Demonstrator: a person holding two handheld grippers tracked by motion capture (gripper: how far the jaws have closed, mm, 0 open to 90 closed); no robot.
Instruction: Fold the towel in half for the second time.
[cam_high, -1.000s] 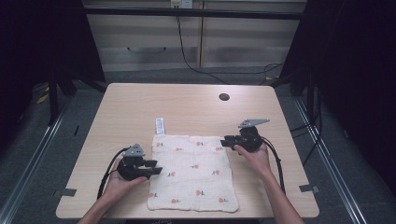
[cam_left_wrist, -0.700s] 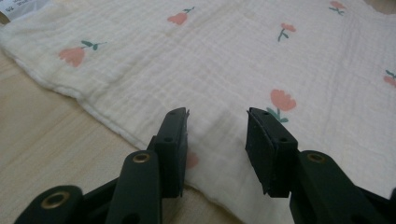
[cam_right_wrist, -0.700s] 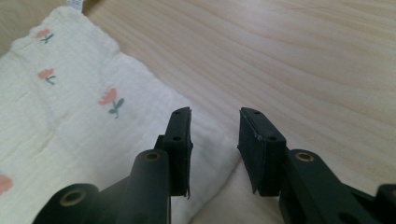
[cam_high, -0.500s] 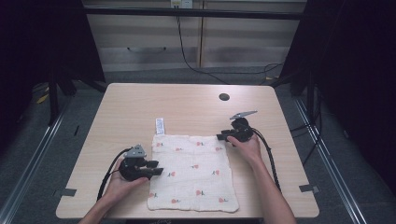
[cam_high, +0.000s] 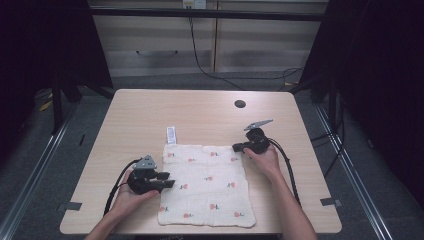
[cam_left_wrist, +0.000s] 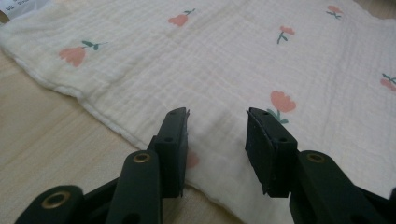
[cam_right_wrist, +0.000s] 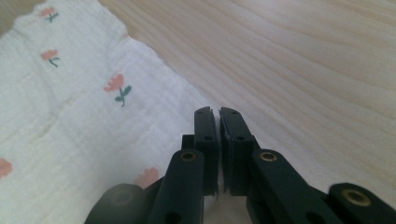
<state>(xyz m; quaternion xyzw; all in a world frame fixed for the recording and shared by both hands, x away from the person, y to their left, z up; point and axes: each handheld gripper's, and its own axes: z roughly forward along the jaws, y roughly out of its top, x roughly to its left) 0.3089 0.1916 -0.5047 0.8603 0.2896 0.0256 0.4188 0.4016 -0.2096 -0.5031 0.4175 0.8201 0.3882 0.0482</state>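
A white cloth (cam_high: 207, 185) printed with small pink flowers lies flat on the wooden table (cam_high: 200, 110). My left gripper (cam_high: 167, 180) rests at the cloth's left edge. Its jaws stand open over the cloth (cam_left_wrist: 233, 60), and nothing is pinched between the fingertips (cam_left_wrist: 217, 135). My right gripper (cam_high: 237, 147) is at the cloth's far right corner. Its jaws have just been closing and now stand almost together (cam_right_wrist: 218, 126). The edge of the cloth (cam_right_wrist: 60, 116) runs in under them, and a sliver of white shows low between the pads.
A small white label (cam_high: 171, 135) lies at the cloth's far left corner. A dark round hole (cam_high: 240, 104) sits in the tabletop farther back. Bare wood (cam_right_wrist: 303, 60) stretches beyond the cloth. A cable trails from each gripper toward the near edge.
My right hand has moved a little left and down to the cloth's far right corner, and its jaws have closed. The left hand and the cloth have stayed put.
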